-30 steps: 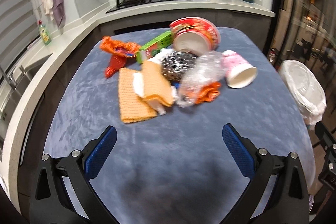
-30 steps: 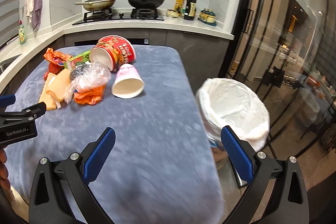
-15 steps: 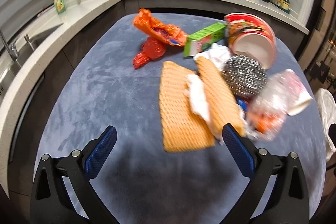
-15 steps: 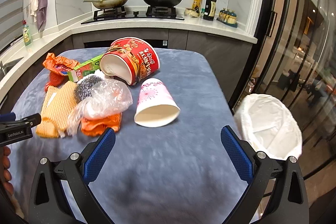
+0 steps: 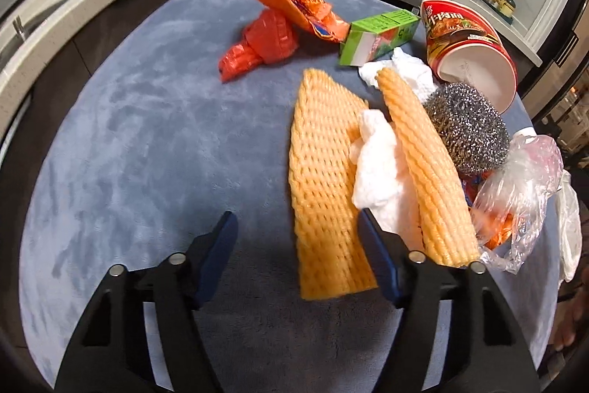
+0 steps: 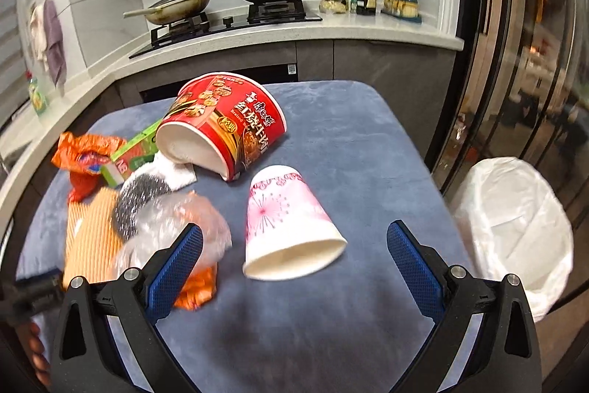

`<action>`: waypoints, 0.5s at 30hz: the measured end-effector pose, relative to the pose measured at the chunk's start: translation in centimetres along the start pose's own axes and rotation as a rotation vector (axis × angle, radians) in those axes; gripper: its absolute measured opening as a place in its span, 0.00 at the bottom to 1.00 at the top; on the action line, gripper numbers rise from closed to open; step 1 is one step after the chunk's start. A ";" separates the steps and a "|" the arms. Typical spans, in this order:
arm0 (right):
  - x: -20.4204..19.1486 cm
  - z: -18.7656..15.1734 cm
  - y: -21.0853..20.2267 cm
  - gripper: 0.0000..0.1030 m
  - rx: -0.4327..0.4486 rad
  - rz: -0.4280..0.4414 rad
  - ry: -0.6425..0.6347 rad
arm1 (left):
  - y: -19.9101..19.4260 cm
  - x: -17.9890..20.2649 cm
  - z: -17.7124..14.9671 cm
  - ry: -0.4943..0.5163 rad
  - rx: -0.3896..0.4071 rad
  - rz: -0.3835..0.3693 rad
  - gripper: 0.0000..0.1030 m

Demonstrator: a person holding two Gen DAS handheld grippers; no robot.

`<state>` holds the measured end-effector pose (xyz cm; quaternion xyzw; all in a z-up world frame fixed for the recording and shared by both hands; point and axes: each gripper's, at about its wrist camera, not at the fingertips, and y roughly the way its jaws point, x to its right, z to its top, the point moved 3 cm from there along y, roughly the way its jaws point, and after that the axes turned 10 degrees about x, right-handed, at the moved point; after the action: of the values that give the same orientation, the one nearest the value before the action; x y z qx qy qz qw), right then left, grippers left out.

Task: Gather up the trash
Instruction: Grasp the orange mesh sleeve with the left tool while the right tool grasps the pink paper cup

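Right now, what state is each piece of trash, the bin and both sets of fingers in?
Noodle bowl: tipped on its side, empty.
Pink paper cup: lying on its side, empty.
Green carton: lying flat.
Orange foam net: flat on the table.
Bin: lined, open.
Left gripper: fingers have just been closing, nothing pressed.
Right gripper: fingers wide open, empty.

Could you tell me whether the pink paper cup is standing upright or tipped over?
Tipped over: the pink paper cup lies on its side, its open mouth facing the camera.
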<state>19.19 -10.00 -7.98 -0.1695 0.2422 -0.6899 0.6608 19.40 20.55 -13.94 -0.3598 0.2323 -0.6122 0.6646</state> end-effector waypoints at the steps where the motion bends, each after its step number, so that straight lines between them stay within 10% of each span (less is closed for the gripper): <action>1: -0.1 0.1 0.6 0.93 -0.008 0.002 0.005 | -0.1 0.2 0.0 0.004 0.007 -0.003 0.58; 7: 0.2 0.0 3.6 0.91 -0.031 0.003 0.033 | -0.3 1.2 0.1 0.020 0.000 -0.078 0.28; 15: 1.4 -1.9 6.8 0.76 -0.140 0.055 0.133 | -0.6 2.2 0.2 0.065 0.029 -0.072 0.11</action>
<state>23.67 -11.21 -13.48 -0.1624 0.3375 -0.6626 0.6486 19.46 18.40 -13.08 -0.3380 0.2316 -0.6506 0.6394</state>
